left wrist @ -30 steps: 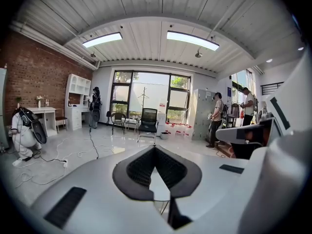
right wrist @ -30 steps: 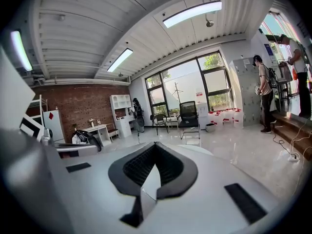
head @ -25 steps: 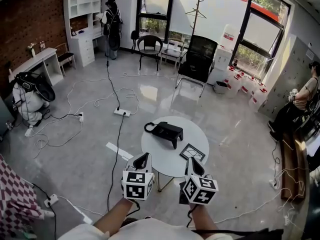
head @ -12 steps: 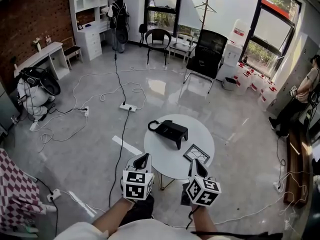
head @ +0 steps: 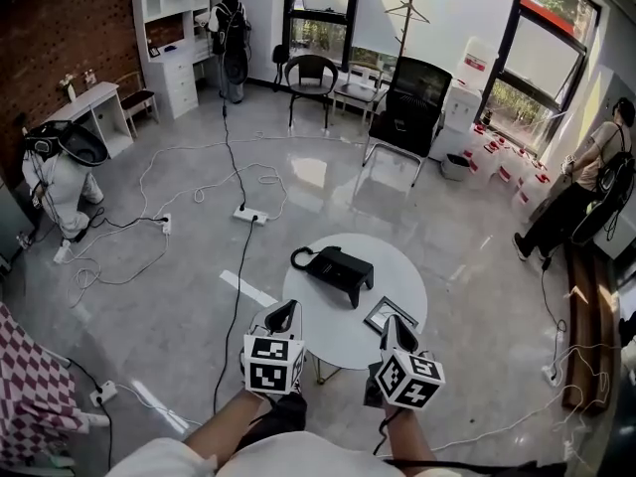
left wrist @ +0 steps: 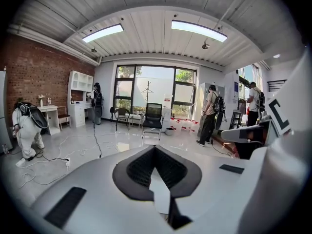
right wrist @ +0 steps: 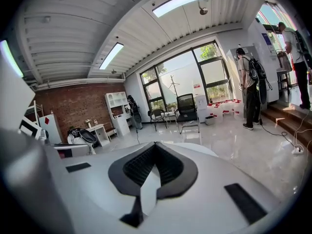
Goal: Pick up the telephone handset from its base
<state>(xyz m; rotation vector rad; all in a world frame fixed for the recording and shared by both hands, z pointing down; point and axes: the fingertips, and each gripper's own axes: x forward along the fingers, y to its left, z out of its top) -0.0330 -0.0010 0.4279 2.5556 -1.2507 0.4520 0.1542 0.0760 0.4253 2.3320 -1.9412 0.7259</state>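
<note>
A black telephone (head: 341, 270) sits on a round white table (head: 397, 276), its handset lying across the base and a coiled cord (head: 300, 258) looping off its left end. In the head view, my left gripper (head: 286, 312) is shut and empty, at the table's near left edge, short of the phone. My right gripper (head: 392, 324) is also shut and empty, over the near right rim. In the left gripper view, the left gripper (left wrist: 155, 148) shows its jaws meeting. The right gripper (right wrist: 156, 145) shows the same in the right gripper view. Neither gripper view shows the phone.
A small dark framed square (head: 390, 315) lies on the table just ahead of my right gripper. Cables and a power strip (head: 249, 217) trail over the floor to the left. Chairs (head: 402, 107) stand by the windows. One person (head: 586, 202) stands at the right, another (head: 229, 38) at the far shelves.
Both grippers have crept forward and slightly down toward the table's near edge, still shut. The person at the right has risen from a crouch and is now standing.
</note>
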